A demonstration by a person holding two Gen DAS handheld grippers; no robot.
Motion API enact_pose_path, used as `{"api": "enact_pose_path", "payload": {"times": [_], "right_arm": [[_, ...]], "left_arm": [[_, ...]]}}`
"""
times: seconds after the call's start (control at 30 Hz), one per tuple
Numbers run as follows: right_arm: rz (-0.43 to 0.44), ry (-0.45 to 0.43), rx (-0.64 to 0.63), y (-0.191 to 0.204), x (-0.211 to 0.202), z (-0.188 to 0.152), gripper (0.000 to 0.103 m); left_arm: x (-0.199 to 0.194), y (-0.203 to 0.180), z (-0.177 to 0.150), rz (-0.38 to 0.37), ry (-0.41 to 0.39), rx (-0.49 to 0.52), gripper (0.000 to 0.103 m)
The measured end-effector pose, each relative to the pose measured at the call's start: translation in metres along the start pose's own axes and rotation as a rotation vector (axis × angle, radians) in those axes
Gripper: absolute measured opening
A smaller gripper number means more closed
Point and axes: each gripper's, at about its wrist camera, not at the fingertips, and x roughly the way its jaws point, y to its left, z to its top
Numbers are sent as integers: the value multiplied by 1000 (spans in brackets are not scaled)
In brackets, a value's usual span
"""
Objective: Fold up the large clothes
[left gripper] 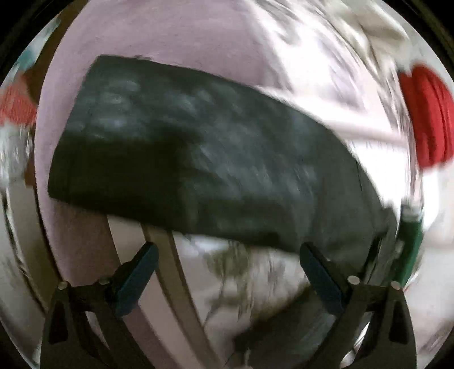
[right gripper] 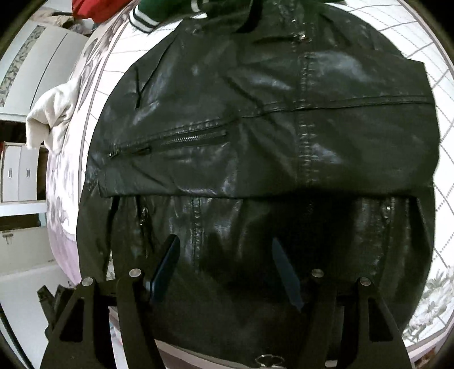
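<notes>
A black leather jacket (right gripper: 255, 119) lies folded on the bed, its upper half laid over the lower with a zip pocket showing. My right gripper (right gripper: 225, 255) points down over the jacket's near part, jaws open, and no leather is caught between the blue pads (right gripper: 167, 264). In the blurred left wrist view the same jacket (left gripper: 198, 159) shows as a dark folded block on the pale pink bedspread (left gripper: 170, 37). My left gripper (left gripper: 228, 255) hangs at its near edge, jaws wide open with nothing in them.
A green garment with white-striped cuffs (right gripper: 147, 14) and a red garment (right gripper: 93, 8) lie beyond the jacket. A beige garment (right gripper: 54, 113) hangs over the bed's left edge. White drawers (right gripper: 20, 170) stand beside the bed. A red item (left gripper: 425, 113) is at the right.
</notes>
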Motion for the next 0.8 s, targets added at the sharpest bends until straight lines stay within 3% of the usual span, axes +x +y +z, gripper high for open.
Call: {"api": "enact_pose_path", "payload": {"times": [0.1, 0.2, 0.27, 0.37, 0.43, 0.67, 0.8], "right_arm": [[-9, 5, -5, 10, 7, 6, 69], [-21, 11, -3, 22, 9, 5, 69], [-39, 5, -16, 32, 12, 4, 69], [-34, 12, -24, 44, 15, 2, 69], [-25, 21, -24, 53, 19, 0, 69], [-73, -25, -96, 86, 17, -4, 69], [-266, -88, -180, 108, 10, 4, 69]], "left_arm": [[-2, 15, 16, -45, -67, -118, 89], [-12, 20, 29, -29, -150, -185, 67], [-17, 22, 41, -18, -198, -205, 37], [-15, 28, 55, -3, -219, -219, 15], [-17, 25, 61, 3, -235, -184, 7], [-58, -11, 59, 17, -347, 22, 2], [-92, -55, 50, 37, -449, 208, 1]]}}
